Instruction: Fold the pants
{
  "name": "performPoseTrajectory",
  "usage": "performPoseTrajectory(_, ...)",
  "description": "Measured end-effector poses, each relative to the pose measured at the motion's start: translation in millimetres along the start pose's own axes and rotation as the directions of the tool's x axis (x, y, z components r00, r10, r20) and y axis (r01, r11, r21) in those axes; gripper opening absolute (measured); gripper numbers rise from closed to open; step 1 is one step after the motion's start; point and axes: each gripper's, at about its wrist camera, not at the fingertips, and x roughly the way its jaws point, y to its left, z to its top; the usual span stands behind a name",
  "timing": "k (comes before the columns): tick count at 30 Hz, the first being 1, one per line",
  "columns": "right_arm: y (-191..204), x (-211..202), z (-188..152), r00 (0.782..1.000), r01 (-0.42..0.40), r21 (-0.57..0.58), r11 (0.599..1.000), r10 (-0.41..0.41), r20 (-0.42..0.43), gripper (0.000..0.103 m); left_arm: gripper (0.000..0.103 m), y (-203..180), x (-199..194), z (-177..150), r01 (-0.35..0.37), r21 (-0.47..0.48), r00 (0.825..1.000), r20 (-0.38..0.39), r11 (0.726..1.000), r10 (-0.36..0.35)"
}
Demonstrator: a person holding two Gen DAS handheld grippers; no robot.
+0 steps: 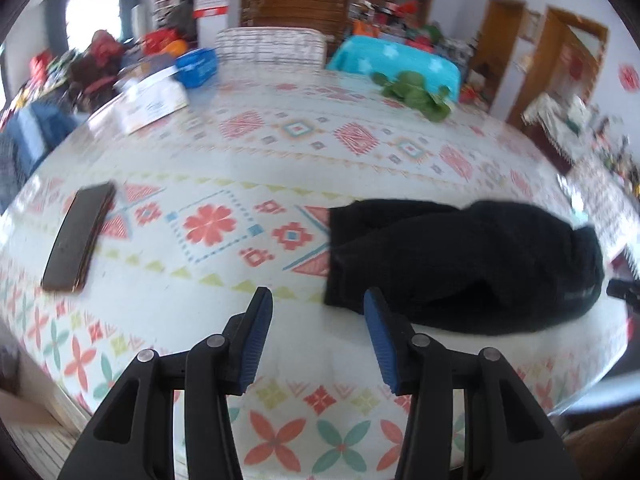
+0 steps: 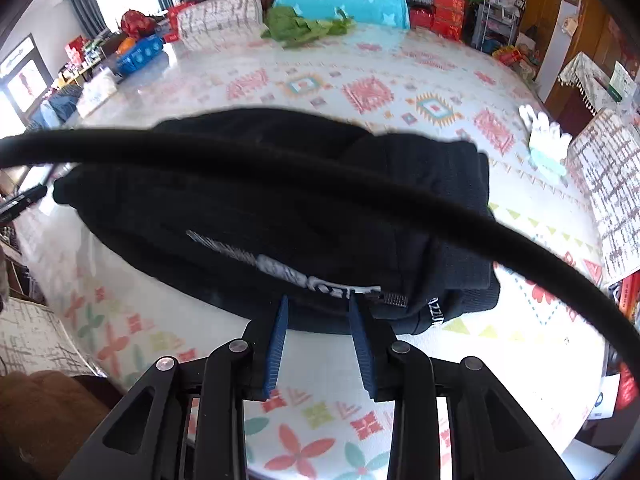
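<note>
Both grippers empty, jaws apart, over the folded black pants

The right gripper (image 2: 318, 312) hangs at the near edge of the black fabric pants (image 2: 280, 216), blue pads apart and, as far as I can tell, nothing pinched — it is the nearer one. The left gripper (image 1: 318, 304) is also parted, empty, with the bundle just to its right; its long axis runs across the floral-patterned table (image 1: 224, 312). No containers hold anything relevant; a dark flat case (image 1: 78, 236) lies well apart.
</note>
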Motion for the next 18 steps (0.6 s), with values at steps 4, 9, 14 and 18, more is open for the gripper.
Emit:
performPoseTrajectory(4, 28.2, -17.6, 37.1, 0.993, -0.088, -0.039, 0.995, 0.091, 0.079, 0.035, 0.047, 11.4, -4.1, 0.3, 0.058, -0.118, 0.998, 0.019, 0.991, -0.056)
performPoseTrajectory(9, 82.8, 27.2, 88.9, 0.966, -0.252, -0.033, 0.967, 0.254, 0.045, 0.035, 0.047, 8.0, 18.0, 3.4, 0.125, -0.236, 0.992, 0.007, 0.964, -0.127)
performPoseTrajectory(14, 160.0, 92.7, 113.6, 0.983, -0.184, -0.136, 0.973, 0.181, -0.035, 0.035, 0.047, -3.4, 44.1, 18.8, 0.056, -0.245, 0.998, -0.014, 0.968, -0.061)
performPoseTrajectory(18, 198.6, 121.9, 98.7, 0.988, -0.134, -0.266, 0.955, 0.108, -0.109, 0.035, 0.047, -15.3, 49.1, 27.0, 0.007, -0.187, 1.000, -0.014, 0.982, -0.010)
